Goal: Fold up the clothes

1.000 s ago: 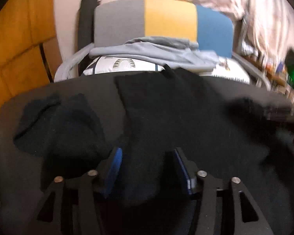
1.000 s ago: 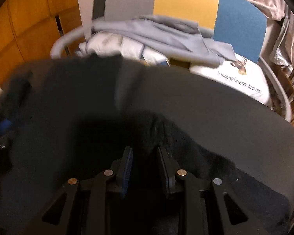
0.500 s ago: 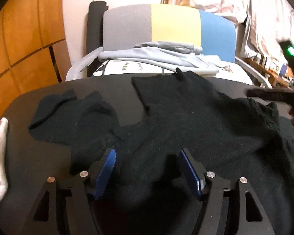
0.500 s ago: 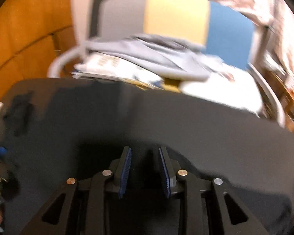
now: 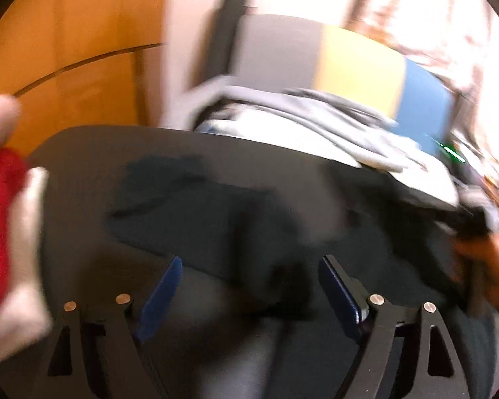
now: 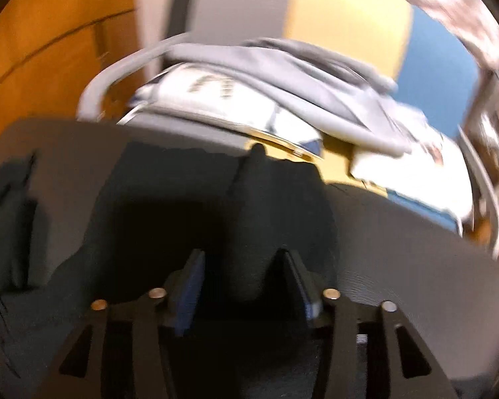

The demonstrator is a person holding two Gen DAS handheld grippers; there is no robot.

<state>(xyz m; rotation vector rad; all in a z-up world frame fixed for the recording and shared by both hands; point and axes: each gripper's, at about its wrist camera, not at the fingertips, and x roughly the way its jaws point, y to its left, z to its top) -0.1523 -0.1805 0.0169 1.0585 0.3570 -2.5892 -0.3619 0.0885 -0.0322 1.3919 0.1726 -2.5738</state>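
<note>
Right wrist view: both claws, left claw (image 5: 249, 286) and right claw (image 6: 243, 279), have just been opened wide, nothing gripped; the black garment (image 6: 169, 206) could be snagged and the fold dragged loose.

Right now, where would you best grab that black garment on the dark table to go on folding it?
Probably at the raised fold of the black garment that stands up between the right gripper's open fingers, coming down from above and closing across it. That ridge sits proud of the dark table; the rest lies flat, offering little to pinch.

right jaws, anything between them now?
Yes: a fold of the black garment stands between the right gripper's open jaws, which have just been opening. Right wrist view.
</note>
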